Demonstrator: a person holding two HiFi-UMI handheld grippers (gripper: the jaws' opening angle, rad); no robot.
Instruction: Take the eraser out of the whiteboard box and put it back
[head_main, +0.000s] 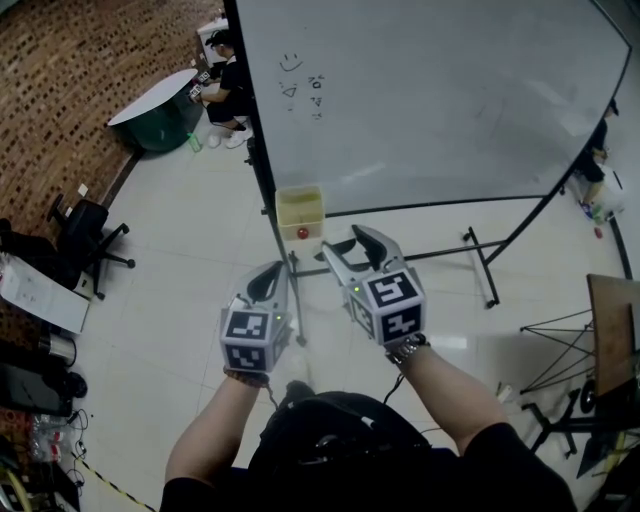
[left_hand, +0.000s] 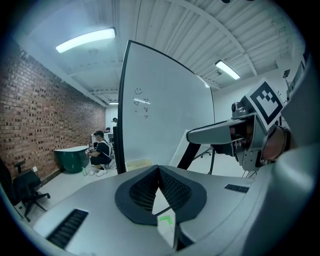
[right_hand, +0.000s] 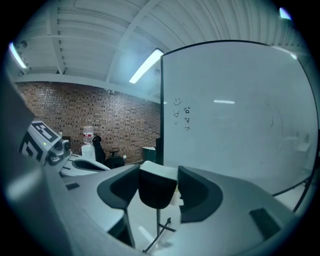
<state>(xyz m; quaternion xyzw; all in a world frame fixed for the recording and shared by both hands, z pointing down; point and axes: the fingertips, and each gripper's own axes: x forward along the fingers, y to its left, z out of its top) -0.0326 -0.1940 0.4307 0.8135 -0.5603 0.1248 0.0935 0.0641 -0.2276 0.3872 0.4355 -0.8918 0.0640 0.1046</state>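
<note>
Hanging in the air short of the yellowish whiteboard box (head_main: 300, 207), the dark, white-topped eraser (right_hand: 156, 190) is clamped by the right gripper (head_main: 350, 243). The left gripper (head_main: 270, 272) is held beside it, jaws together, empty. On the whiteboard (head_main: 430, 100) a smiley (head_main: 290, 62) and small illegible scribbles (head_main: 314, 98) are seen.

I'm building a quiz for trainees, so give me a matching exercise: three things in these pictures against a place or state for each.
1. dark block eraser with a white top
2. pale yellow plastic box
3. left gripper

A. fingers together, nothing between them
B. at the lower left corner of the white whiteboard
C. held between the fingers of the right gripper

Pairs: 1-C, 2-B, 3-A.
</note>
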